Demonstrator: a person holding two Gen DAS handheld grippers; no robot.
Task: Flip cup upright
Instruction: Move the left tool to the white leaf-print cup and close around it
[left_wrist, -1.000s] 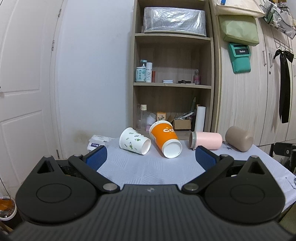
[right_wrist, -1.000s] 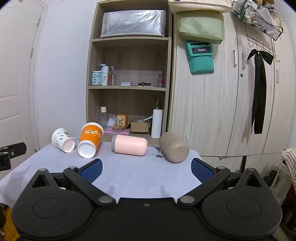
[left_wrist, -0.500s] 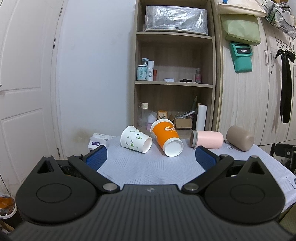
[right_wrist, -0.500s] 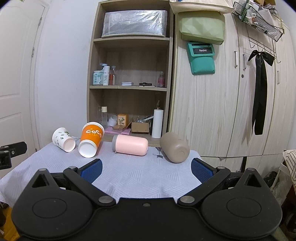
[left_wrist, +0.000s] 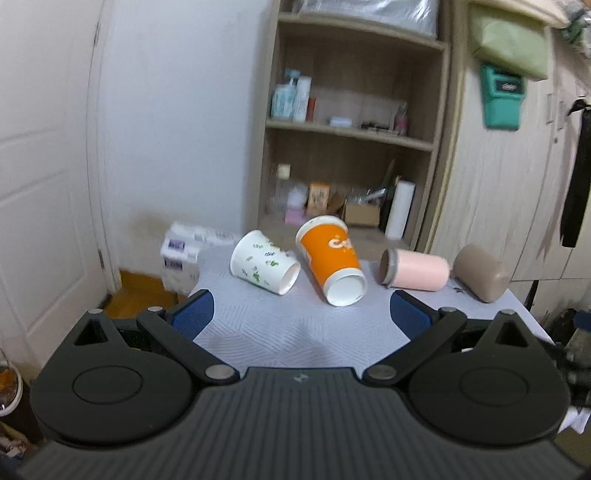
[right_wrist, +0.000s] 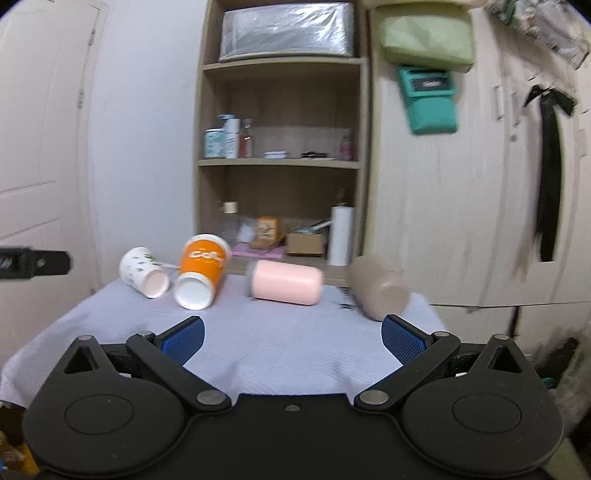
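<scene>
On white tablecloth (left_wrist: 295, 328), four cups lie on sides in row: leaf-print cup (left_wrist: 264, 267), orange cup (left_wrist: 332, 264), pink cup (left_wrist: 415, 268), taupe cup (left_wrist: 480, 272). Left gripper (left_wrist: 301, 314) and right gripper (right_wrist: 291, 334) both spread wide, empty, short of cups.

Floral cup (left_wrist: 264, 267): white, green leaf sprigs, pale inside. Tall paper cup (left_wrist: 331, 263): orange with white lettering, white rim and interior. Tumbler (left_wrist: 415, 268): pastel pink, grey-brown band at mouth. Fourth cup (left_wrist: 480, 273): plain taupe. Tablecloth (left_wrist: 295, 328): pale lavender-white, faint chevron texture. Gripper pads (right_wrist: 183, 336): blue, on black linkage
</scene>
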